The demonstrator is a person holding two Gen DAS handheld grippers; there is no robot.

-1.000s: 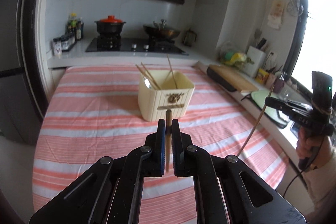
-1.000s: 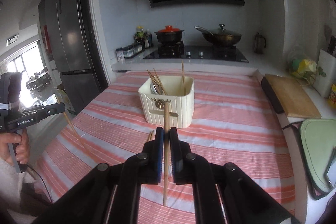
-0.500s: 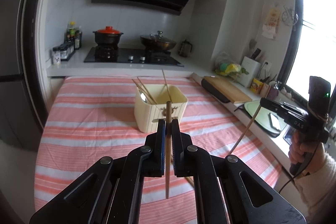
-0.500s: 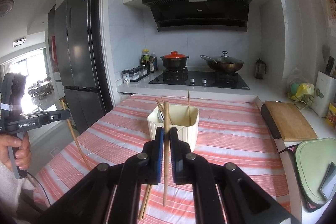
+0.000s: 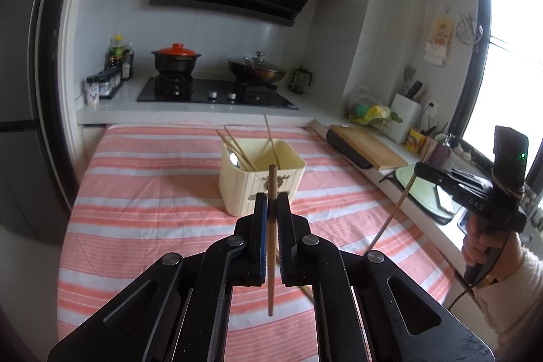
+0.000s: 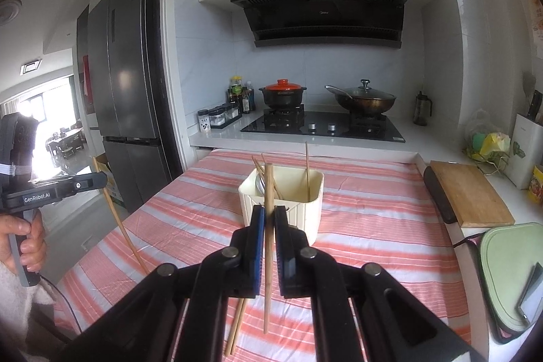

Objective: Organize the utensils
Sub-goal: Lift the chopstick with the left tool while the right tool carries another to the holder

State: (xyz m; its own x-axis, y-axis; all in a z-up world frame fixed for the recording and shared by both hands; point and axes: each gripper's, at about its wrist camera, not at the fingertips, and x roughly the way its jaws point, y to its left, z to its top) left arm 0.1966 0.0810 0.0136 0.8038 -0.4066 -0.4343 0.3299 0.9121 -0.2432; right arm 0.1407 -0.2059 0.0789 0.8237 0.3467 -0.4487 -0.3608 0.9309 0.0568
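Left wrist: chopstick [image 5: 271, 226] upright in hand-held gripper [image 5: 272, 202].

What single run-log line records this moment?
left gripper: shut on chopstick | right gripper: shut on chopstick | holder: ahead

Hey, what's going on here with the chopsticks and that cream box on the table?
A person is tidying utensils with a handheld claw in each hand. The left claw is shut on one chopstick, and the right claw is shut on another chopstick; both are held upright above the striped tablecloth, short of the cream holder. The holder already contains a few chopsticks and a spoon. Two more loose chopsticks lie on the cloth.
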